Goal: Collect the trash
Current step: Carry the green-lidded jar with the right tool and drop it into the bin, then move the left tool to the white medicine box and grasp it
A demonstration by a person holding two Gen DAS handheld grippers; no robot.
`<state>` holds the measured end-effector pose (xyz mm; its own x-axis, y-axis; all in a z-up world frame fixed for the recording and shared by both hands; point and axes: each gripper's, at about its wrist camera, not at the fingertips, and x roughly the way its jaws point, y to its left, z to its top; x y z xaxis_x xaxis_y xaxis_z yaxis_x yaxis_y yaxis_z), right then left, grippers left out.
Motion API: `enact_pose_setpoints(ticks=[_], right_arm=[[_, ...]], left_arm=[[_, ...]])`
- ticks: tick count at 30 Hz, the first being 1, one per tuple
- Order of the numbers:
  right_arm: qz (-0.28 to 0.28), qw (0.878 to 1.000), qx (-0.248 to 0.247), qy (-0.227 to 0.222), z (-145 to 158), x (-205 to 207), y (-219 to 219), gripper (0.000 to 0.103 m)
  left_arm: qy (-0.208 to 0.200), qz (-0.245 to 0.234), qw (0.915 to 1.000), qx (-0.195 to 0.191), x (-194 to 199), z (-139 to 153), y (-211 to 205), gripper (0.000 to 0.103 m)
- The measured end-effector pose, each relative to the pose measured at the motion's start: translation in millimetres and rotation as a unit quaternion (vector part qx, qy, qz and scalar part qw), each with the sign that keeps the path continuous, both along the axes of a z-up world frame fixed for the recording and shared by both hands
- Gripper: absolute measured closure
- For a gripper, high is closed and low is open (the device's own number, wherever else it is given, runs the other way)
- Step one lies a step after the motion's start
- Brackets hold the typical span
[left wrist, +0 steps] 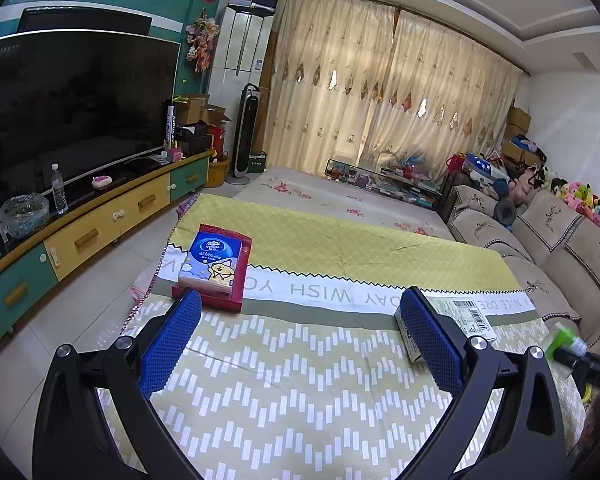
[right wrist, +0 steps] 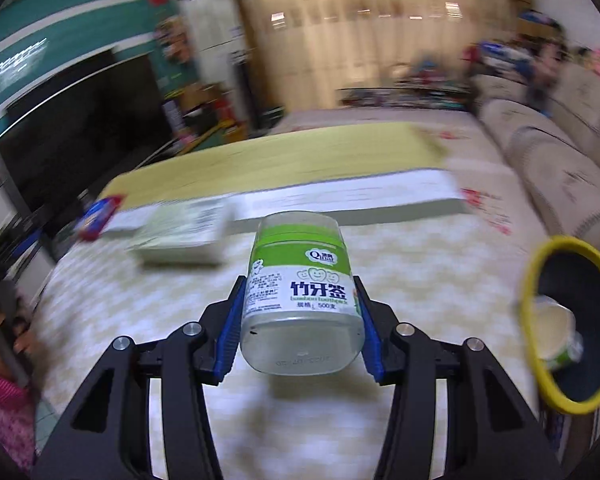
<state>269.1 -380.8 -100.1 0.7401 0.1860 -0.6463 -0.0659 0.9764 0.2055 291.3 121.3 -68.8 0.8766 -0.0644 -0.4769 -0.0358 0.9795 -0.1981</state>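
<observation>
- The right gripper [right wrist: 300, 322] is squeezed tight on a toothpick jar [right wrist: 300, 292]. Its blue pads [right wrist: 230, 332] press on both sides of the jar.
- The jar is clear plastic with a green and white label. It is tipped back, so its bottom faces the camera. It is up in the air above the table.
- To the right of the jar is a black trash bin [right wrist: 568, 328] with a yellow rim. A small cup [right wrist: 556, 336] with a green label lies inside it.
- The right wrist picture is blurry, so far things are hard to see.
- The left gripper [left wrist: 300, 336] has its fingers wide apart and holds nothing. It hangs over the table cloth [left wrist: 300, 380], which is green and yellow with white marks.
- A blue tissue pack [left wrist: 214, 262] lies on a red box [left wrist: 242, 276], just past the left finger.
- A flat white box [left wrist: 460, 316] with a barcode lies beside the right finger. I cannot tell if they touch.
- A big TV [left wrist: 80, 112] stands at the left and a sofa [left wrist: 540, 248] is at the right.
</observation>
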Motion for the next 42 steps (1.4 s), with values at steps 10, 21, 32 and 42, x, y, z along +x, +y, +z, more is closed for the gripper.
enact_pose_setpoints(ticks=[10, 21, 32, 42], right_arm=[[-0.178, 0.984, -0.024, -0.008, -2, -13, -125, 0.055], [-0.281, 0.959, -0.017, 0.032, -32, -27, -206, 0.055], [-0.323, 0.946, -0.029, 0.027, -32, -36, -214, 0.045], [-0.191, 0.981, -0.02, -0.028, -13, -45, -108, 0.04]], left_arm=[[0.006, -0.005, 0.9999, 0.007, 2, 0, -5, 0.005], [0.015, -0.012, 0.9997, 0.016, 7, -3, -11, 0.005], [0.017, -0.02, 0.9995, 0.018, 7, -4, -16, 0.005], [0.049, -0.1, 0.9938, 0.006, 15, -13, -46, 0.005]])
